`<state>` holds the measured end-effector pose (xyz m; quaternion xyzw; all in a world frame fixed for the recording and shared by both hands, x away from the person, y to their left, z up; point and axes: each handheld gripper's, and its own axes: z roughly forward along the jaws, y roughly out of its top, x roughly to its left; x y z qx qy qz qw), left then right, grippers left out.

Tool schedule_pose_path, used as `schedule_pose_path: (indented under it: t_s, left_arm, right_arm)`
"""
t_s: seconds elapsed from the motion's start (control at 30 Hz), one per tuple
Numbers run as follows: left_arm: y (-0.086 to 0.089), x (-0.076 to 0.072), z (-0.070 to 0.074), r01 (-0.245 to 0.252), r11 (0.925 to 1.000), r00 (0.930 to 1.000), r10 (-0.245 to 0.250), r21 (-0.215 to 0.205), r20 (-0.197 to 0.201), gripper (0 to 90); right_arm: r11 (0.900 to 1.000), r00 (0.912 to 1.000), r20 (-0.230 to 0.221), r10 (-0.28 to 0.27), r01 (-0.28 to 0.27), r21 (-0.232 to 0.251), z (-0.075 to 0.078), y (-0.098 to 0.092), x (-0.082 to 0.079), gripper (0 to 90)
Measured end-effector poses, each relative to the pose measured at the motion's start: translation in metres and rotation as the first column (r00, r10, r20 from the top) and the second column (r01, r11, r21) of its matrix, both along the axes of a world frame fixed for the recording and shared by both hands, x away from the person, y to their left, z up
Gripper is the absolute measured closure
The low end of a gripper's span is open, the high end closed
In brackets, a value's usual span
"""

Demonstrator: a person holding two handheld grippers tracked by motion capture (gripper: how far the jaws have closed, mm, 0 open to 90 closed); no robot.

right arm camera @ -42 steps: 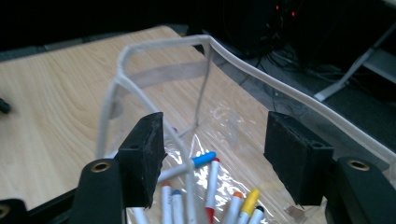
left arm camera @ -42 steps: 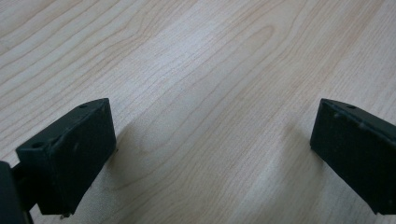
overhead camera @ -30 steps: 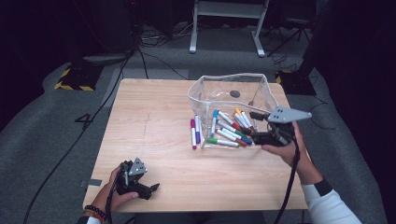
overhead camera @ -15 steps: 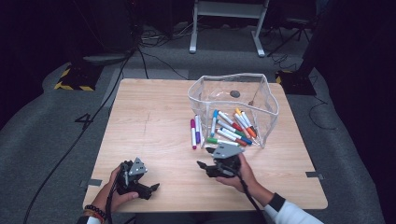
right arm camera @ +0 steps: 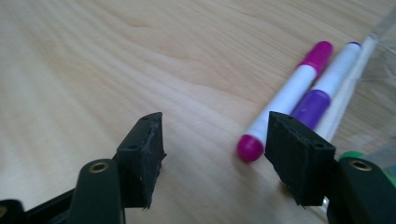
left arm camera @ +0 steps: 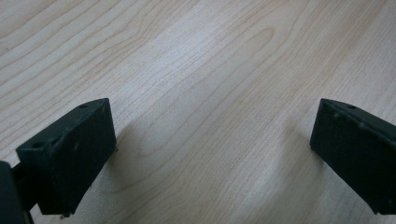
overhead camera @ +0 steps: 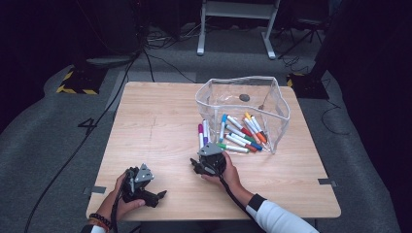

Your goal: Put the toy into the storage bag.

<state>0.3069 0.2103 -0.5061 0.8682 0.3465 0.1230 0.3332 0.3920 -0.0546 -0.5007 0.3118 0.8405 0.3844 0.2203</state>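
Right tool (overhead camera: 200, 167) low over the desk (overhead camera: 155, 126), just short of the near ends of two markers lying outside the clear bin (overhead camera: 243, 104). Jaws apart, moderately wide, have just been opening a little; nothing between them but bare wood. Right-hand jaw in the right gripper view just beside the magenta marker (right arm camera: 289, 100), pad not pressing on it; whether touching, cannot tell. Purple marker (right arm camera: 327, 91) lying alongside the magenta one, touching it, both parallel, next to the bin's clear wall. Green cap (right arm camera: 352, 156) peeking out behind the same jaw.

In the high view: magenta marker (overhead camera: 200, 137) and purple marker (overhead camera: 206, 133) side by side on the desk just left of the bin, pointing toward the right tool. More markers (overhead camera: 240, 133) heaped inside the bin's open near side, mixed colours. Small dark thing (overhead camera: 244, 97) on the bin floor, farther back.

Left tool (overhead camera: 158, 196) resting at the near left corner of the desk, well apart from the markers. Jaws spread wide in the left gripper view (left arm camera: 210, 154), empty, bare wood grain between them.
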Motion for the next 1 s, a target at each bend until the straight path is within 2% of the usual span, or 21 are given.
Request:
schedule_pose_path:
  t_s: [0.07, 0.13, 0.23, 0.3, 0.43, 0.47, 0.6, 0.7, 0.77, 0.83, 0.87, 0.9, 0.93, 0.97, 1.0]
  left_arm:
    - [0.0, 0.0, 0.0, 0.002, 1.0, 1.0, -0.002, 0.001, 0.0, 0.5]
    - [0.0, 0.0, 0.0, 0.004, 1.0, 1.0, -0.004, 0.001, 0.0, 0.5]
    - [0.0, 0.0, 0.0, 0.004, 1.0, 1.0, -0.004, 0.001, 0.0, 0.5]
    - [0.0, 0.0, 0.0, 0.004, 1.0, 1.0, -0.004, 0.001, 0.0, 0.5]
    - [0.0, 0.0, 0.0, 0.003, 1.0, 1.0, -0.003, 0.001, 0.0, 0.5]
    - [0.0, 0.0, 0.0, 0.004, 1.0, 1.0, -0.004, 0.001, 0.001, 0.5]
    - [0.0, 0.0, 0.0, 0.003, 1.0, 1.0, -0.003, 0.001, 0.0, 0.5]
    - [0.0, 0.0, 0.0, 0.003, 1.0, 1.0, -0.003, 0.001, 0.001, 0.5]
    - [0.0, 0.0, 0.0, 0.0, 1.0, 1.0, 0.0, 0.001, 0.0, 0.6]
    - [0.0, 0.0, 0.0, 0.0, 1.0, 1.0, 0.0, 0.0, 0.0, 0.6]
    - [0.0, 0.0, 0.0, 0.0, 1.0, 1.0, 0.0, 0.0, 0.0, 0.6]
    - [0.0, 0.0, 0.0, 0.0, 1.0, 1.0, 0.0, 0.0, 0.0, 0.5]
    - [0.0, 0.0, 0.0, 0.0, 1.0, 1.0, 0.0, 0.0, 0.0, 0.6]
    - [0.0, 0.0, 0.0, 0.0, 1.0, 1.0, 0.0, 0.0, 0.0, 0.5]
    - [0.0, 0.0, 0.0, 0.0, 1.0, 1.0, 0.0, 0.0, 0.0, 0.6]
  right_arm:
    - [0.999, 0.9995, -0.003, -0.031, 0.031, 0.01, -0.001, -0.002, 0.007, 42.0]
    - [1.0, 0.9996, -0.02, -0.021, 0.021, 0.011, -0.002, 0.001, 0.011, 41.4]
    - [0.999, 0.9993, -0.015, -0.035, 0.035, 0.001, -0.003, 0.003, 0.013, 44.3]
    - [0.997, 0.9968, -0.039, -0.069, 0.07, 0.017, -0.002, 0.002, 0.018, 54.0]
    - [0.995, 0.9942, -0.044, -0.098, 0.098, 0.004, -0.003, 0.004, 0.019, 57.9]
    - [0.993, 0.9917, -0.052, -0.118, 0.118, 0.007, -0.002, 0.005, 0.021, 63.1]
    - [0.993, 0.9901, -0.077, -0.117, 0.119, 0.019, -0.002, 0.002, 0.025, 72.4]
    - [0.992, 0.989, -0.081, -0.124, 0.126, 0.021, -0.002, 0.0, 0.025, 75.2]
    - [0.993, 0.9914, -0.065, -0.114, 0.114, 0.001, -0.001, -0.002, 0.024, 75.8]
    - [0.996, 0.9934, -0.067, -0.093, 0.093, -0.005, -0.001, -0.006, 0.023, 75.9]
    - [0.999, 0.9959, -0.073, -0.053, 0.053, -0.009, 0.0, -0.011, 0.021, 76.2]
    - [0.999, 0.9959, -0.073, -0.053, 0.053, -0.009, 0.0, -0.011, 0.021, 76.2]
    - [1.0, 0.9963, -0.085, -0.01, 0.009, -0.016, 0.002, -0.017, 0.017, 76.2]
    - [1.0, 0.9963, -0.085, -0.01, 0.009, -0.016, 0.002, -0.017, 0.017, 76.2]
    - [0.999, 0.9954, -0.09, 0.032, -0.035, -0.025, 0.002, -0.026, 0.011, 76.2]
